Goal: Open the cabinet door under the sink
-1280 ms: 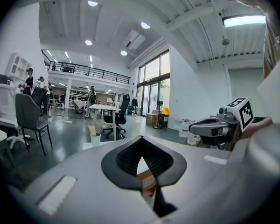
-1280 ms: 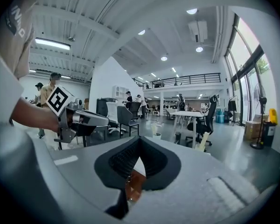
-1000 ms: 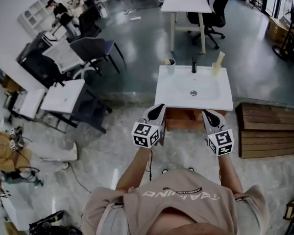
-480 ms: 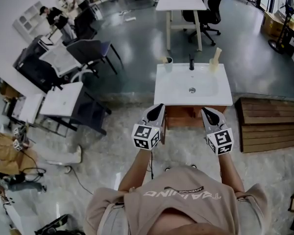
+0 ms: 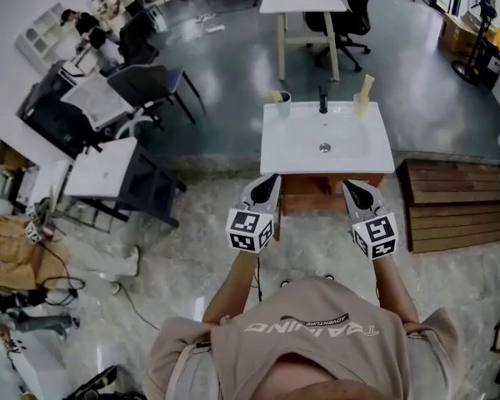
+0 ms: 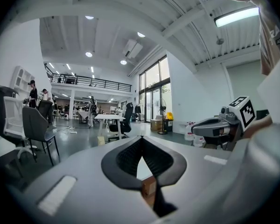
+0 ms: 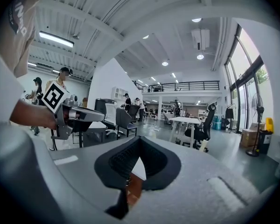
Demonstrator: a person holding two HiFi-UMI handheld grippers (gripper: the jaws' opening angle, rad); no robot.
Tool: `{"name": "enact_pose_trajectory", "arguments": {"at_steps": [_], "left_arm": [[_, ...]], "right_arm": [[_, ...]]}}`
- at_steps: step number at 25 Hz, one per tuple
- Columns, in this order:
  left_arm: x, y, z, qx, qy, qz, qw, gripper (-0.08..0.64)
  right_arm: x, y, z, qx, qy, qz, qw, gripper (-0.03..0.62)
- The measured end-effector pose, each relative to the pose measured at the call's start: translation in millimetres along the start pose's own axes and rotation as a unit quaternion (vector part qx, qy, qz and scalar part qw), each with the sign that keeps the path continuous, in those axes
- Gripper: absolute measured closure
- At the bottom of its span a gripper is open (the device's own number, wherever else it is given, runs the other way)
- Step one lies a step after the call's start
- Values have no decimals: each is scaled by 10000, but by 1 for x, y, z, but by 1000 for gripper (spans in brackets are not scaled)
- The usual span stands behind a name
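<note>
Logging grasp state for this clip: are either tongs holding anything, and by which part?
Nothing is held. The left tongs and right tongs are both shut and empty, in front of the cabinet under the sink.

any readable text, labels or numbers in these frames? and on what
"TRAINING", upside down to the camera, reading unsure: large print on the person's shirt.
Smaller print line beside it: too small to read.
Marker cube on left tongs, marker cube on right tongs: square code patterns, no letters.

White sink top (image 5: 277, 152): cup (image 5: 283, 104) far left, black tap (image 5: 322, 102) far middle, beige upright item (image 5: 363, 96) far right. Floor (image 5: 192, 248): wooden pallet (image 5: 454, 207) right.
</note>
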State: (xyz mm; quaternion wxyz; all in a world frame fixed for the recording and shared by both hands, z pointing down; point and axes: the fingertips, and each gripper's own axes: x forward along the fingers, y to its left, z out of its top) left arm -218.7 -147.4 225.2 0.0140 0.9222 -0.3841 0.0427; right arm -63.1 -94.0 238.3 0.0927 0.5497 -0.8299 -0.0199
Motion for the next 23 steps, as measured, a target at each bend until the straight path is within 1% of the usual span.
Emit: {"name": "enact_pose_trajectory", "arguments": {"at_steps": [7, 11, 15, 18, 23], "left_arm": [[-8, 4, -4, -5, 38, 56, 10000, 543], [-11, 6, -4, 14, 20, 87, 10000, 543], [-13, 7, -10, -45, -5, 124, 9999, 543], [-15, 8, -13, -81, -17, 163, 9998, 543], [-20, 24, -16, -25, -7, 212, 9998, 543]], "right_arm": [[7, 6, 2, -163, 57, 106, 9998, 591], [9, -1, 3, -180, 76, 67, 9998, 591], [7, -3, 6, -237, 67, 50, 9997, 591], [9, 4, 6, -323, 89, 136, 9993, 591], [16, 21, 5, -416, 105, 234, 9988, 591]]}}
